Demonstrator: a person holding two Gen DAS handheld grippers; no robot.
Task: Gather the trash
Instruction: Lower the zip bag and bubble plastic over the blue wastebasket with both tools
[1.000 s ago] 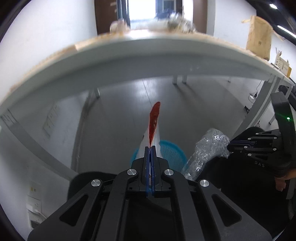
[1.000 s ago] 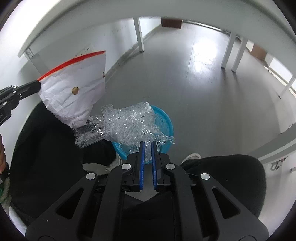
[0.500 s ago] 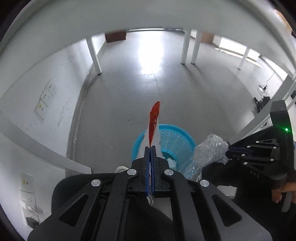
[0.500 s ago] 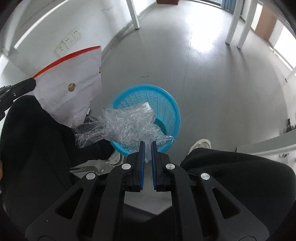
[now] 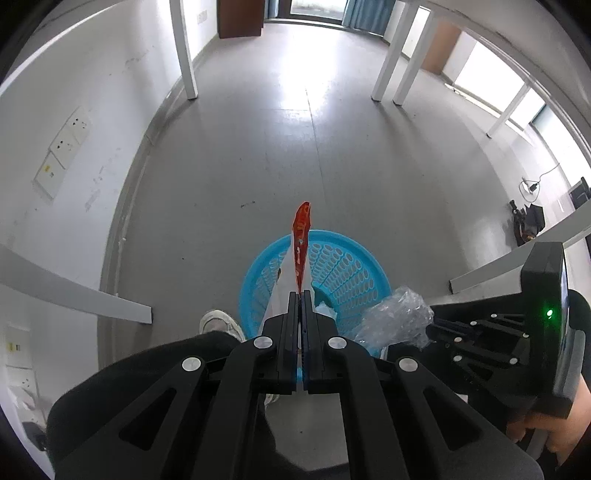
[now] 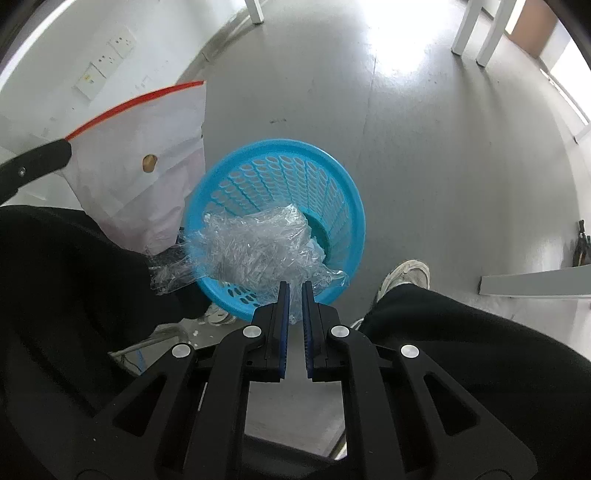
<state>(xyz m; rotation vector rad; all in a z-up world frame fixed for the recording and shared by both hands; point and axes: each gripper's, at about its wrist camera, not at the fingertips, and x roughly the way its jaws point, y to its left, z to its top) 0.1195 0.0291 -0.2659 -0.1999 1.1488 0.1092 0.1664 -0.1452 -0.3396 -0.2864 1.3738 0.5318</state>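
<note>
Looks like a bare office: grey floor [image 5: 258, 155], white table legs [image 5: 186, 55], wall sockets [image 5: 70, 136], curtained far windows [image 5: 365, 16].

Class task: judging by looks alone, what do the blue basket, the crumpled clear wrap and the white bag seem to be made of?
Blue basket: glossy moulded plastic, perforated walls. Crumpled clear wrap: thin shiny plastic film, see-through, creased. White bag: probably matte paper, with fold lines and a red top edge.

A seated person in dark trousers aims both handheld grippers steeply downward, the left gripper [image 5: 300, 295] clamped tight on a thin sheet, the right gripper [image 6: 294, 291] at its three o'clock pinching crinkled film, a bare hand [image 5: 554, 432] wrapped around the right handle.
</note>
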